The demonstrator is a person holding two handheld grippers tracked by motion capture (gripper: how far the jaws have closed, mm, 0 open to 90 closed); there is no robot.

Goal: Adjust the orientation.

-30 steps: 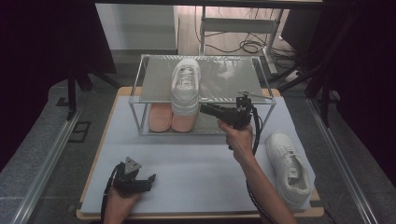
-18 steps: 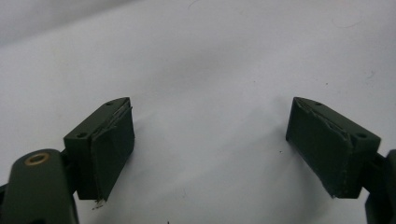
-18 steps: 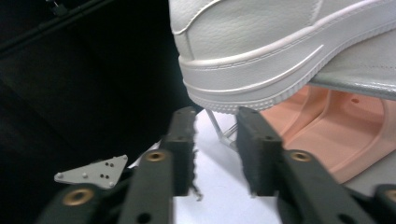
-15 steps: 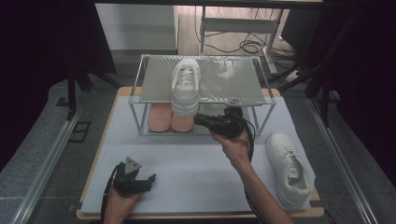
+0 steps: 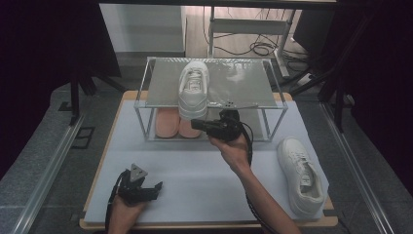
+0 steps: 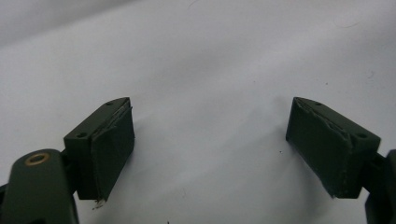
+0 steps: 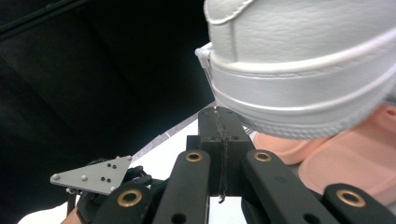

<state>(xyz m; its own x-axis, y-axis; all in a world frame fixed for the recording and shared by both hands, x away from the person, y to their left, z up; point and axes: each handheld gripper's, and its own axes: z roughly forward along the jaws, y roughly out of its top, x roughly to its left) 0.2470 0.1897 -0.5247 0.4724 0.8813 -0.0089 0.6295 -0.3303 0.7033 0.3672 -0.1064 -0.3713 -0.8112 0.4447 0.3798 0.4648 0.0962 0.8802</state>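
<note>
High view shows the right tongs [image 5: 197,126] held at the front edge of the rack [image 5: 253,105], tips pointing toward the heel of the white shoe [image 5: 193,90] that lies on the rack's top shelf and overhangs its front edge. From the right gripper view the jaws are pressed together with nothing between them, their tips just under that shoe's heel [image 7: 299,70]; whether they touch it I cannot tell. Beneath the shoe, on the rack's lower level, sits a pair of pink slippers [image 5: 173,126], also seen in the right gripper view [image 7: 345,158]. The left tongs [image 5: 155,188] rest low on the white counter [image 5: 204,170], well in front of the rack and toward its left end. The left gripper view shows their jaws spread wide, holding nothing, over bare counter [image 6: 210,84]. A second white shoe [image 5: 302,174] lies on the counter in front of the rack's right end.
</note>
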